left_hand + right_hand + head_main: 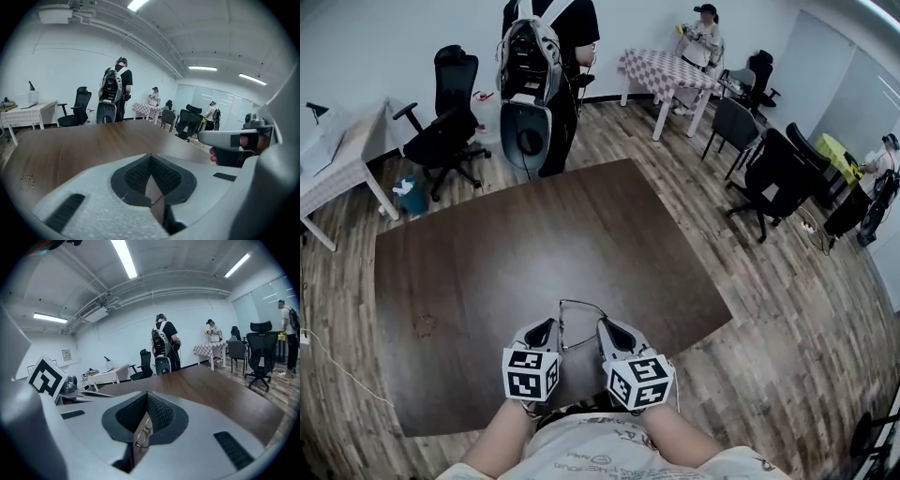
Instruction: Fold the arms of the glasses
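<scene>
Glasses (579,304) hang over the table (534,234) between the left gripper (546,326) and right gripper (614,328), each clamped fully shut on what seems a thin arm, so one should steady while the other swings gently inward.

The left gripper (151,157) fills the lower half. Its white fingers (93,206) are pressed together so that the dark ribbed pads (136,176) meet at a point. Low in the seam between them, at 6 o'clock, a thin wire of the glasses (157,200) is pinched (nothing more of the frame shows here). Ahead lies the brown wooden surface (70,150), with a faint ring mark (27,182) at 8 o'clock. At 3 o'clock the right gripper (204,137) shows side-on, a hand (214,157) wrapped round its grip. Beyond the surface, at 11 o'clock, a person with a backpack (115,91) stands beside a black office chair (77,110).
</scene>
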Tool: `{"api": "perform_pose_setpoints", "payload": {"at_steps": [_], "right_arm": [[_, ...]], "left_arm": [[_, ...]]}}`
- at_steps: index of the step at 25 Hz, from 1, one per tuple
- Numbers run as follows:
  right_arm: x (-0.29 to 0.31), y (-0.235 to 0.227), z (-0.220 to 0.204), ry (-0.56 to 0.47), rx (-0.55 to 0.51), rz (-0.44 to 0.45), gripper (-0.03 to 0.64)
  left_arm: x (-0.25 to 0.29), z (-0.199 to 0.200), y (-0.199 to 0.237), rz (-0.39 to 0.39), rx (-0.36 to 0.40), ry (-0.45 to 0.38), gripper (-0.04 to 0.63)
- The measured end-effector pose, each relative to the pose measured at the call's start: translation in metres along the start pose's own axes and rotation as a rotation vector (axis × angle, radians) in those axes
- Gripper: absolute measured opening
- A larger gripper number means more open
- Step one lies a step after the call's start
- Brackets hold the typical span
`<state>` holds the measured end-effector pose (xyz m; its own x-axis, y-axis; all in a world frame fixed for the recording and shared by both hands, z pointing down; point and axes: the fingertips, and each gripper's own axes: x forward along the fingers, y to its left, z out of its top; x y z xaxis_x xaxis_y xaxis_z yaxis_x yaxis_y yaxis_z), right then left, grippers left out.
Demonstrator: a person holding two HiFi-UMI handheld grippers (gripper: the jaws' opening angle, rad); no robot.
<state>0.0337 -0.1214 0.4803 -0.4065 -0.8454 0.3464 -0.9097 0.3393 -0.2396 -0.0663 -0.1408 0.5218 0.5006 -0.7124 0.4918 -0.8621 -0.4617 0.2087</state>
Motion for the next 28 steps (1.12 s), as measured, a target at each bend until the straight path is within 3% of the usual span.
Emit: {"api": "perform_pose_setpoints", "payload": {"at_steps": [9,16,20,23,28], "right_arm": [[0.044,-0.009,0.01,0.077,-0.046,0.122,0.015],[0.06,-0.04,0.019,0.111,-0.054,0.154,0.015],[0.067,-0.056,0.017,0.128,-0.038,0.15,0.015],[0.068,-0.066,0.012,0.14,-0.03,0.15,0.015],[0.067,-0.08,0.007,0.161,-0.015,0.141,0.015]], "left_arm": [[0.027,-0.035,0.019,0.07,-0.107,0.108,0.014],[0.063,-0.057,0.023,0.112,-0.064,0.204,0.017],[0.081,-0.077,0.026,0.122,-0.045,0.283,0.126],[0.092,-0.091,0.028,0.137,-0.025,0.32,0.127],[0.102,-0.101,0.031,0.133,-0.094,0.36,0.127]]}}
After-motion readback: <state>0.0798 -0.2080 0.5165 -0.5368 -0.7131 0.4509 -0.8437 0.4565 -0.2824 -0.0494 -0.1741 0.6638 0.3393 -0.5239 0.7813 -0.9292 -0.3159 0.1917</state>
